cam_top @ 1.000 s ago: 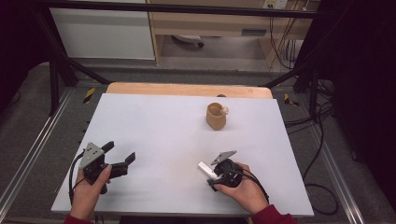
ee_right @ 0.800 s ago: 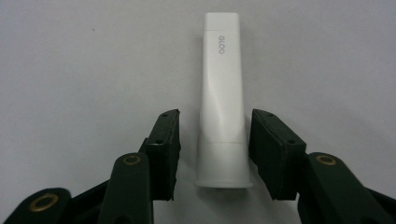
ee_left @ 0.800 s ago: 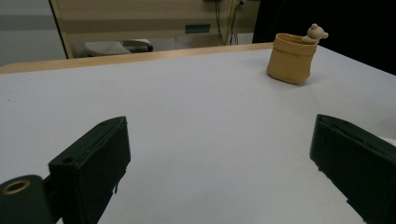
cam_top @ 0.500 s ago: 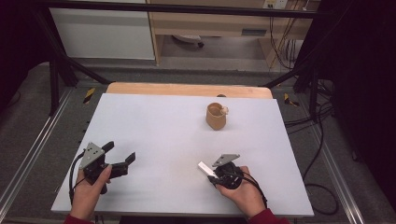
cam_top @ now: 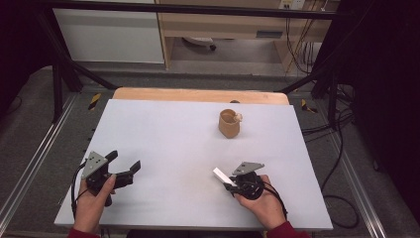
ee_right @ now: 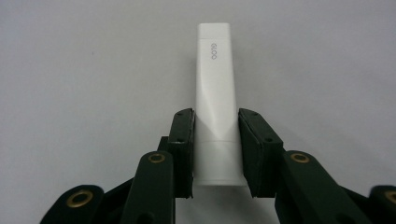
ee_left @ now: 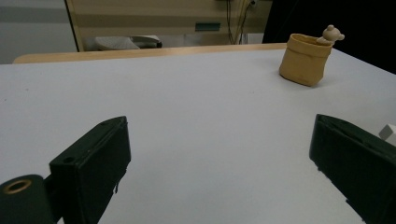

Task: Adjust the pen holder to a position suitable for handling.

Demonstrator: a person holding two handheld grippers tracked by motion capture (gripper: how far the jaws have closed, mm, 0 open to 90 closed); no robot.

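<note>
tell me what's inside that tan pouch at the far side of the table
A small bear figure peeks over the rim of the tan pouch; just its head shows. Its body and anything else inside are hidden by the pouch wall.

Lab recording bay: white desk point(cam_top: 163, 148) inside a black metal frame point(cam_top: 59, 74), loose cables point(cam_top: 341, 148) on grey carpet, hazard-tape floor marks point(cam_top: 94, 100).

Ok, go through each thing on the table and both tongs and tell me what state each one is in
White tube: capped, clamped at its lower end, jutting out past the pads.
Right tongs: shut on the white tube, after just closing.
Left tongs: open wide, nothing between the jaws.
Tan pouch: upright, open at the top, a small bear figure at its rim.
</note>
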